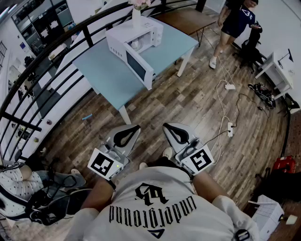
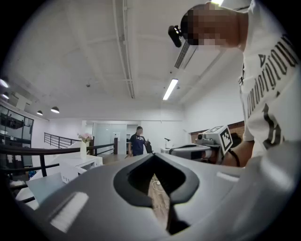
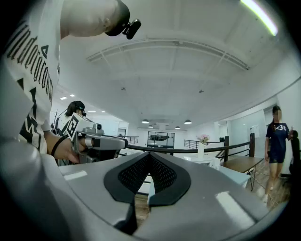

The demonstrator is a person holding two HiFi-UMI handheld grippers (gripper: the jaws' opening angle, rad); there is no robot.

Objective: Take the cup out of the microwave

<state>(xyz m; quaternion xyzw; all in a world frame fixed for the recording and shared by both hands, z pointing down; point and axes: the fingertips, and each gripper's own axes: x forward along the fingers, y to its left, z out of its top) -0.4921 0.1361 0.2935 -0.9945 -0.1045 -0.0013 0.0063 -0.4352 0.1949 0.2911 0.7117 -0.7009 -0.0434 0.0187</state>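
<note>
A white microwave (image 1: 134, 35) stands on a light blue table (image 1: 103, 75) at the top of the head view, with its door (image 1: 139, 68) swung open toward me. Inside it a small pale cup (image 1: 135, 45) shows faintly. Both grippers are held close to my body over the wooden floor, well short of the table. My left gripper (image 1: 135, 128) (image 2: 153, 156) is shut with nothing in it. Beside it my right gripper (image 1: 167, 127) (image 3: 149, 155) is also shut and empty. Both point level toward the table.
A vase of flowers (image 1: 137, 14) stands behind the microwave. A black railing (image 1: 56, 61) curves along the left. A person (image 1: 237, 21) stands at the back right near a brown table (image 1: 188, 19). Cables and a power strip (image 1: 229, 127) lie on the floor; another person (image 1: 19, 181) sits lower left.
</note>
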